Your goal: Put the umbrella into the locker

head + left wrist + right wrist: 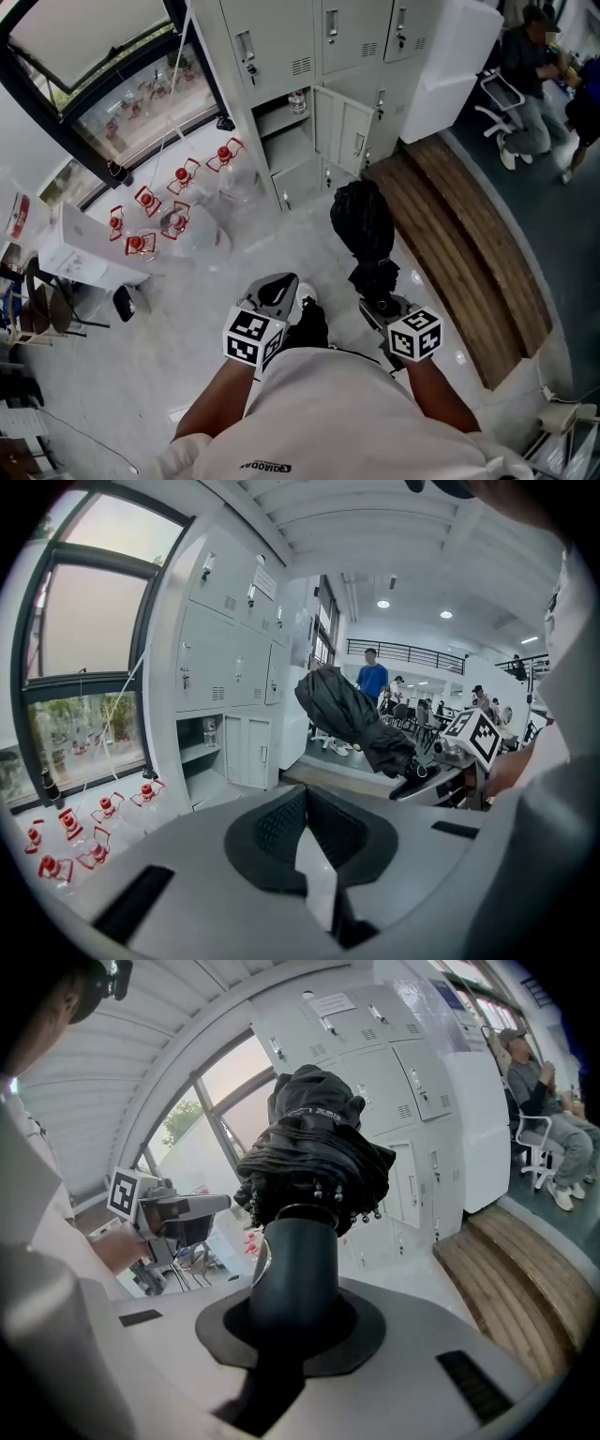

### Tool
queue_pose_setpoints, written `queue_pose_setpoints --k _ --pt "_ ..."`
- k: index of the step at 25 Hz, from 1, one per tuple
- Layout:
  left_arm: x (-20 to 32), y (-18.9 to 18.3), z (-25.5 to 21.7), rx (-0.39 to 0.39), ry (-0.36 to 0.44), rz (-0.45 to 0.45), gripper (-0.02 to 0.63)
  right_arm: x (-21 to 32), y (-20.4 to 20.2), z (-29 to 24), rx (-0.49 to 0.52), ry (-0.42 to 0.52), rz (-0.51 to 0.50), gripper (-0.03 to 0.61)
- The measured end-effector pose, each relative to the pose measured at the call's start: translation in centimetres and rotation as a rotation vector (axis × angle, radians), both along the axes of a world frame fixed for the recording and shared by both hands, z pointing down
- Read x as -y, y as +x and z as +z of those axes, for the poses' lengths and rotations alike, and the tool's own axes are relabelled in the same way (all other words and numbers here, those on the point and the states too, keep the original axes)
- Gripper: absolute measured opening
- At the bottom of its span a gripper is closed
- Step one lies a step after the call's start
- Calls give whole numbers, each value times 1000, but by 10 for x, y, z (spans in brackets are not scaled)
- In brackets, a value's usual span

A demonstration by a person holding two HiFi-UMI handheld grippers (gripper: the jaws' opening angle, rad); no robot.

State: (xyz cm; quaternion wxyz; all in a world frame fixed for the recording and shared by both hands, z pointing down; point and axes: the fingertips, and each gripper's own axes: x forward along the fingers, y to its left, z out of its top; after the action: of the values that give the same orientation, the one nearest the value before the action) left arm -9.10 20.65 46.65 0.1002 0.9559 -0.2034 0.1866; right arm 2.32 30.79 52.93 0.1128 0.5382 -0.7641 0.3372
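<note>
Black folded umbrella (364, 223), its canopy bunched, juts forward from the right hand-held gripper (379, 298). The jaws are clamped on its thick handle, so the canopy leads toward the lockers. The left hand-held gripper (276, 294), at 9 o'clock of the right one, has its jaws together and empty, probably kept free for the door. The open grey locker compartment (281, 150) lies at 12 o'clock with its door (341, 131) swung aside. The umbrella is well short of it.

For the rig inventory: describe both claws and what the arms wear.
The left claw and the right claw: light grey shells, black textured pads. Each carries a cube of black-and-white square markers. A white shirt, forearms bare; no cables visible.
</note>
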Motion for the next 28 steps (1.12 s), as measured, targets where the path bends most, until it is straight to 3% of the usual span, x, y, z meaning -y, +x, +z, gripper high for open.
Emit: queue_pose_setpoints --k 7,14,22,28 --pt "70 45 1 -22 -7 6 15 56 31 4 -23 -23 -24 81" --pt "162 70 1 -29 -21 -21 15 146 56 7 -35 -57 -55 81" --pt "271 61 -2 -29 -9 -87 15 256 64 17 -63 -81 -110 81" --pt "316 51 5 -32 -15 -110 15 313 62 34 -69 -119 -136 81"
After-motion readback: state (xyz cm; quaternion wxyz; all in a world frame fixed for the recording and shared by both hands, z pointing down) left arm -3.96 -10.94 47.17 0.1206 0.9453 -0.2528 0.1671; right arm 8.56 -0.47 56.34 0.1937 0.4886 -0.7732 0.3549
